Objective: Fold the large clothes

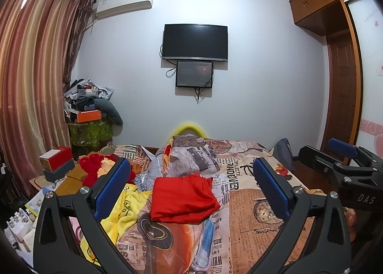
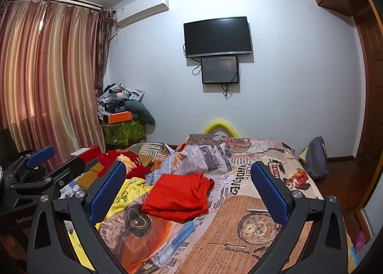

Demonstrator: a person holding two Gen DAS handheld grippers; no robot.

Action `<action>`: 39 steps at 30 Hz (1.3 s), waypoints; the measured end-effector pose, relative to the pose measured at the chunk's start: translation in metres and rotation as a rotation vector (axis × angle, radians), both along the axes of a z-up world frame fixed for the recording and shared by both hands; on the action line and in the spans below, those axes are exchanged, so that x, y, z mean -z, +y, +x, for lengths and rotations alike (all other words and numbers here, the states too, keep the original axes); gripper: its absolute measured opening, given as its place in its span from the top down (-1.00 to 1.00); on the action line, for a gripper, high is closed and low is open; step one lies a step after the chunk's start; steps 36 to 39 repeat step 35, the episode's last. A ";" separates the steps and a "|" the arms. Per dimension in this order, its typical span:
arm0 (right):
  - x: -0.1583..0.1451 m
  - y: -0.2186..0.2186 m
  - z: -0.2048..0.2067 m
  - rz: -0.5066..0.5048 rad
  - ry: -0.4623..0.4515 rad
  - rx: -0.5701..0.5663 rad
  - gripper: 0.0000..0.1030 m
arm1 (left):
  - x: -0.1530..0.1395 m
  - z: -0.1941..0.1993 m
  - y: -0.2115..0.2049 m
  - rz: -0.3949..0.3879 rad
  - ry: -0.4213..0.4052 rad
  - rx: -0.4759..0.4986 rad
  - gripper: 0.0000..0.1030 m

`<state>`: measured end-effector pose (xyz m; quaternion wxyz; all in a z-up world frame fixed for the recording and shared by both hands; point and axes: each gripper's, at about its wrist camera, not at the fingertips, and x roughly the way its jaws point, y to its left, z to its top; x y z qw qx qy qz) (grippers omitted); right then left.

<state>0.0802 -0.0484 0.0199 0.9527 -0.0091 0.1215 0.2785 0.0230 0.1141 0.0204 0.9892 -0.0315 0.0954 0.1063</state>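
A red garment (image 1: 183, 197) (image 2: 178, 196) lies folded into a rough rectangle on the printed bedspread (image 1: 251, 204) (image 2: 239, 216), in the middle of the bed. My left gripper (image 1: 191, 185) hovers above the bed in front of it, open, with nothing between its blue pads. My right gripper (image 2: 189, 184) is also open and empty, held at about the same height. In the left wrist view the right gripper (image 1: 340, 154) shows at the right edge. The left gripper (image 2: 40, 154) appears at the left edge of the right wrist view.
A yellow blanket (image 1: 124, 204) (image 2: 124, 195) and a red plush toy (image 1: 95, 166) (image 2: 126, 161) lie on the bed's left side. Boxes (image 1: 57, 159) sit on a bedside table at the left. A heap of clutter (image 1: 91, 106) stands by the curtain. A backpack (image 2: 316, 159) rests right of the bed.
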 end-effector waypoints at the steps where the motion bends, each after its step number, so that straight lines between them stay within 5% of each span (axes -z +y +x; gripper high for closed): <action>1: 0.000 0.000 0.000 0.002 0.001 0.000 -1.00 | 0.001 0.001 0.000 0.000 0.002 0.001 -0.99; 39: 0.000 -0.009 0.003 0.022 0.020 0.021 -1.00 | 0.012 0.011 0.002 -0.023 0.051 0.042 -0.99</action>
